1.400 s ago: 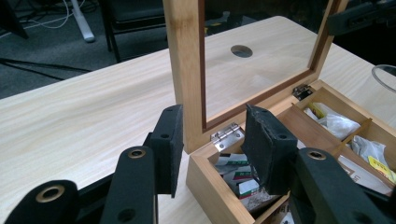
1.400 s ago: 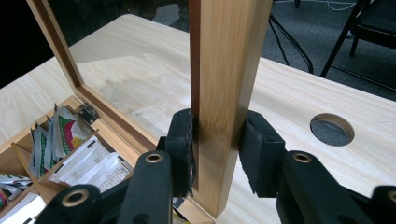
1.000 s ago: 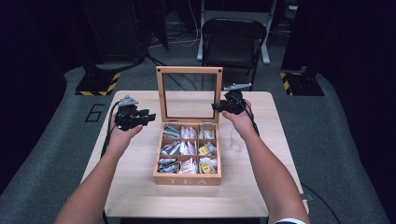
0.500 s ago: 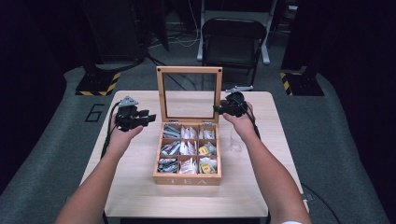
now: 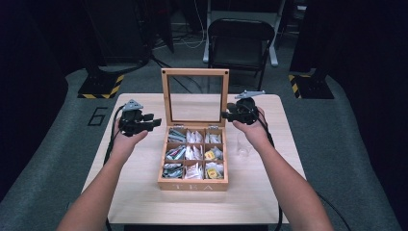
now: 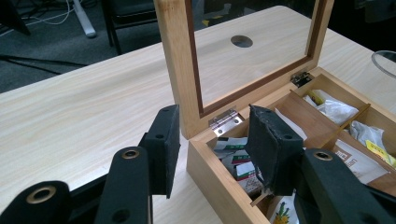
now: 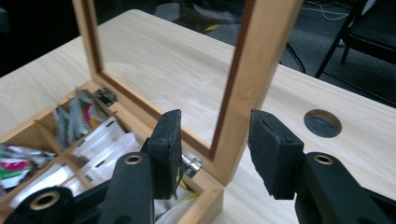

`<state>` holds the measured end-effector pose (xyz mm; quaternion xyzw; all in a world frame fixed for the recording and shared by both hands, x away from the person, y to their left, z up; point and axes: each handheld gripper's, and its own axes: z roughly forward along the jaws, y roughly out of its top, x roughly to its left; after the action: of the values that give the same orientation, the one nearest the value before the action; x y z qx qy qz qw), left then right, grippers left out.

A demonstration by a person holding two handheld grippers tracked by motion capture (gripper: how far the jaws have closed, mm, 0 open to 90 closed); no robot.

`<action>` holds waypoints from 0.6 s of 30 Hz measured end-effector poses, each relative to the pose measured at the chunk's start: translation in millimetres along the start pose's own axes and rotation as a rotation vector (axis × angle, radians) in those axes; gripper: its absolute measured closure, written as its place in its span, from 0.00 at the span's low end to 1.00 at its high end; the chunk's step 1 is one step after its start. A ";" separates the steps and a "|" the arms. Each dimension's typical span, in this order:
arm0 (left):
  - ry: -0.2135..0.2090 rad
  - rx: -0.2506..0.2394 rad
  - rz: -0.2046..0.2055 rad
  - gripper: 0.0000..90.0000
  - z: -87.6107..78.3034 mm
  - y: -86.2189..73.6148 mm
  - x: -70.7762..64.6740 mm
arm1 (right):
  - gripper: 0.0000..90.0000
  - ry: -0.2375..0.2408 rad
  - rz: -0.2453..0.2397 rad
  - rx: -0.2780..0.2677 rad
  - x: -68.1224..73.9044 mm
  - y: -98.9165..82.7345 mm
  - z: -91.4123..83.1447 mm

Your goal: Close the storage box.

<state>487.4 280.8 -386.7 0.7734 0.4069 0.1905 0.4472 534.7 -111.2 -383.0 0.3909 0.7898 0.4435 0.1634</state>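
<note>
With the lid (image 5: 195,95) upright, your right gripper (image 5: 226,114) has eased off toward 3 o'clock, jaws apart and empty; your left gripper (image 5: 155,121), just widening, holds nothing.

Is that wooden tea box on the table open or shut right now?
Open. The tea box has its glass-paned lid standing upright on its hinges, and the compartments of tea bags lie uncovered below it.
</note>
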 end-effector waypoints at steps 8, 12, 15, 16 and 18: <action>0.000 -0.010 0.007 0.60 -3.0 0.5 -2.1 | 0.63 0.017 -0.029 -0.008 7.9 -8.2 -12.9; -0.005 -0.009 0.007 0.60 -4.7 1.0 -2.1 | 0.63 0.030 -0.042 -0.012 11.2 -12.9 -19.1; -0.002 -0.011 0.007 0.60 -5.2 0.9 -3.2 | 0.64 0.037 -0.049 -0.014 14.4 -15.8 -24.3; -0.002 -0.015 0.009 0.60 -5.6 0.9 -3.4 | 0.64 0.039 -0.053 -0.017 15.3 -16.9 -26.0; -0.005 -0.017 0.011 0.60 -6.9 1.2 -4.2 | 0.66 0.049 -0.055 -0.013 18.5 -19.5 -29.4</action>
<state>480.9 280.8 -381.8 0.7722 0.4001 0.1945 0.4536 495.8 -119.9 -381.3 0.3570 0.8011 0.4534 0.1589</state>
